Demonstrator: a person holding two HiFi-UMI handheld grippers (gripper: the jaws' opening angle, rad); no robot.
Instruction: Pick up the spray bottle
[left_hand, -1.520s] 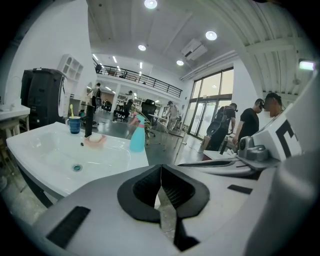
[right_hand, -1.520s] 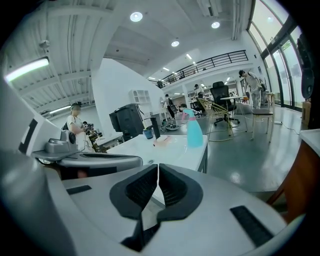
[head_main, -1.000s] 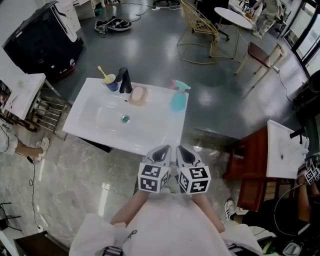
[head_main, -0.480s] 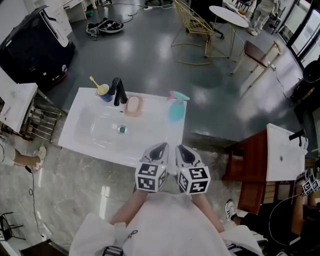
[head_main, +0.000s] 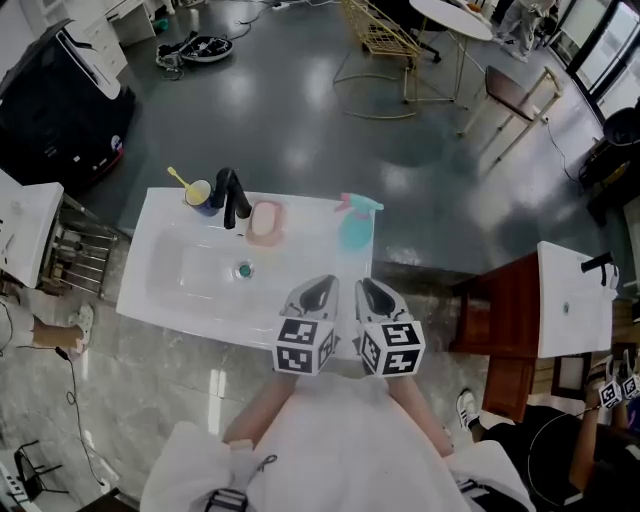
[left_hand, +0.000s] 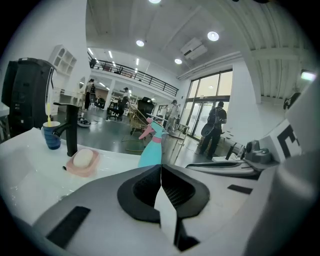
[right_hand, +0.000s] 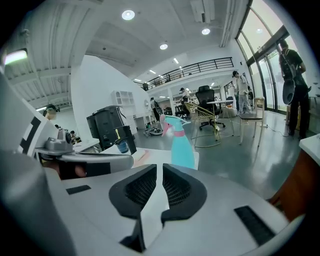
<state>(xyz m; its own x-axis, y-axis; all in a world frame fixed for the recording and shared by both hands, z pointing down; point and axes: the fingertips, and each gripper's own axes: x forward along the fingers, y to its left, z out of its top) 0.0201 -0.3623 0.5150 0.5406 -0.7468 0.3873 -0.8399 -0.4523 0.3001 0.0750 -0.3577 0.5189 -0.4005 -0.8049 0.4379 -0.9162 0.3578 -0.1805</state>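
A turquoise spray bottle (head_main: 355, 224) with a pink trigger stands upright at the far right corner of the white washbasin (head_main: 160, 275). It also shows in the left gripper view as the spray bottle (left_hand: 151, 147) and in the right gripper view as the spray bottle (right_hand: 180, 142). My left gripper (head_main: 310, 297) and right gripper (head_main: 375, 298) hover side by side over the basin's near right edge, short of the bottle. Both are shut with nothing between the jaws.
On the basin's back ledge stand a black tap (head_main: 229, 195), a blue cup (head_main: 198, 192) with a yellow toothbrush and a pink soap dish (head_main: 265, 222). A brown cabinet with a second white basin (head_main: 570, 300) is at the right. Chairs and a round table stand beyond.
Both grippers have moved forward together toward the basin; they now reach over its near edge, closer to the spray bottle. Both stay shut.
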